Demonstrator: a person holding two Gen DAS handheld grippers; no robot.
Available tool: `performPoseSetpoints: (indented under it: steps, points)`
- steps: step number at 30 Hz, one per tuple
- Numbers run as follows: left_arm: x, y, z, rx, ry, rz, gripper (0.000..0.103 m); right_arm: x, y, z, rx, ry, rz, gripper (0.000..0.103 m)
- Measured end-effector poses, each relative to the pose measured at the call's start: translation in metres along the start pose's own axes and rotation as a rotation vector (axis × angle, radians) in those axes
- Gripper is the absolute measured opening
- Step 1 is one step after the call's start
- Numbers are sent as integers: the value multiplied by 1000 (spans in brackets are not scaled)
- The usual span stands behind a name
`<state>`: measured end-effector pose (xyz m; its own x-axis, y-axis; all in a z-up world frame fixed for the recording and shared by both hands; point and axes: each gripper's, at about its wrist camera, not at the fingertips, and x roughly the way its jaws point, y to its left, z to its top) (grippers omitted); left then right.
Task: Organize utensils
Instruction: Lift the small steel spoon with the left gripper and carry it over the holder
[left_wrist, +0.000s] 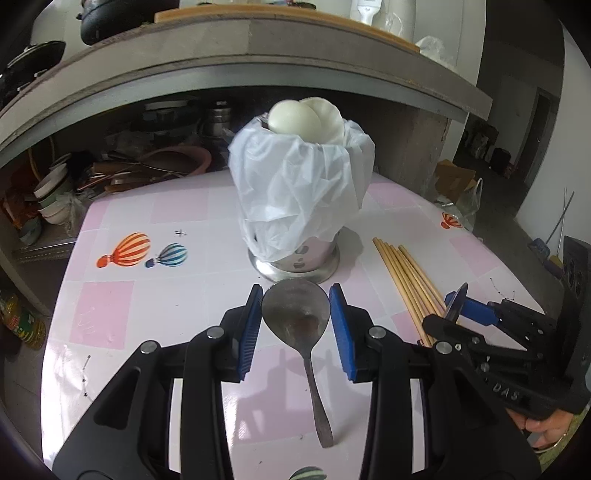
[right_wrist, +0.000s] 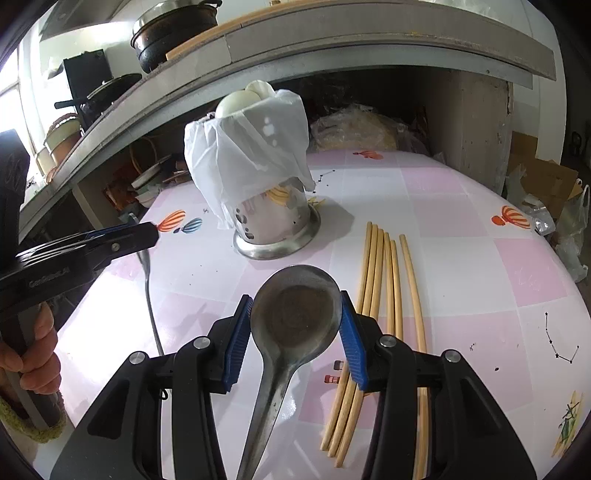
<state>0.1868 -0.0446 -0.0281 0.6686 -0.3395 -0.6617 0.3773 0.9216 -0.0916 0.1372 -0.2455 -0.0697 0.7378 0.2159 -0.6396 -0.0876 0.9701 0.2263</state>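
Left wrist view shows the left gripper (left_wrist: 295, 325) at the bottom middle of the frame, its blue pads clamped on the bowl of a small grey metal spoon (left_wrist: 296, 314). The spoon's thin handle hangs back and down toward the bottom of the frame. Right wrist view shows the right gripper (right_wrist: 297, 332) squeezing the sides of a big round grey metal ladle spoon (right_wrist: 295, 314) in the same way.

Just past both spoons, in the middle of each frame, stands the shiny steel holder cup with a white plastic bag over it (left_wrist: 299, 192). White spoons (left_wrist: 295, 122) already poke out of its top. A bunch of long pale wooden chopsticks (right_wrist: 376, 288) lies flat on the pink and white checked tablecloth (right_wrist: 480, 229), right of the cup.

I think the job now is to drop the small spoon in the cup. Lift it higher than the rim first. Tip it so the handle goes in first. Go slow near the loose bag, so it does not snag or push the cup over.
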Motion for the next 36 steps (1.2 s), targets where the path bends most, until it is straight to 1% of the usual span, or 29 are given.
performPoseSetpoints:
  steps: [6,15,24,36]
  points:
    - [-15,9,-4,-27,-27,11,35,-12,4,5,-7,-32,12,45]
    - [-32,12,-4,-36,-64,19,35,-32,5,12,-3,-78,25,45]
    - [-43,11,-4,-33,-84,31,35,-49,5,17,8,-113,48,45]
    - [-56,7,0,-23,-114,42,35,-64,4,19,15,-148,54,45]
